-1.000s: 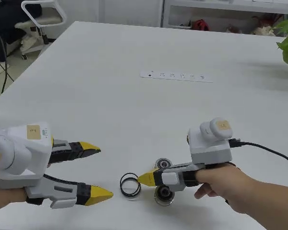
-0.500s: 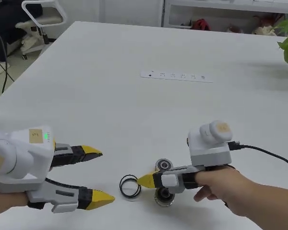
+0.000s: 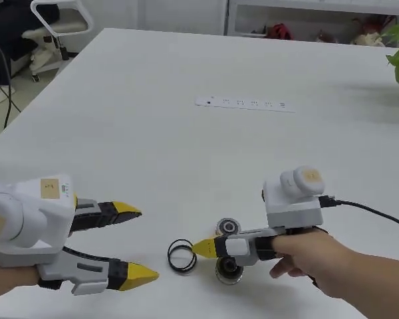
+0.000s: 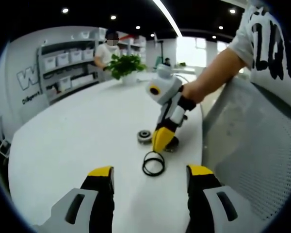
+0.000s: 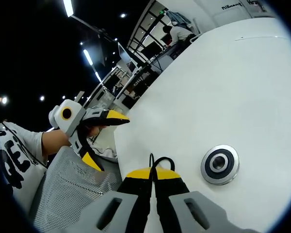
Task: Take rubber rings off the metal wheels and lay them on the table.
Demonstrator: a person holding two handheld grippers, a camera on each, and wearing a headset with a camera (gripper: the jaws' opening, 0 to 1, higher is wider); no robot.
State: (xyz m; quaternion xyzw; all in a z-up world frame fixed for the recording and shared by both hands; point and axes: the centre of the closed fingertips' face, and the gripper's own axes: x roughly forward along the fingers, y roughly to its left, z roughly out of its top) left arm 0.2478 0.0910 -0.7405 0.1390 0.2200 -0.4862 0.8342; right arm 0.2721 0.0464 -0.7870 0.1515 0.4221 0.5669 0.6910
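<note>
While the left gripper [image 3: 136, 242], grey with yellow tips, hovers over the white table [image 3: 186, 133] with its jaws spread wide, the right gripper [image 3: 203, 247] sits low with its jaws pressed together. Its tips are just beside the thin black rubber rings [image 3: 181, 256]. These rings lie flat on the table, between the two grippers. One round silver metal wheel [image 3: 227, 227] with a dark hub rests just behind the right gripper. A second wheel [image 3: 230, 272] lies partly under it. A long white power strip [image 3: 245, 104] lies farther back.
</note>
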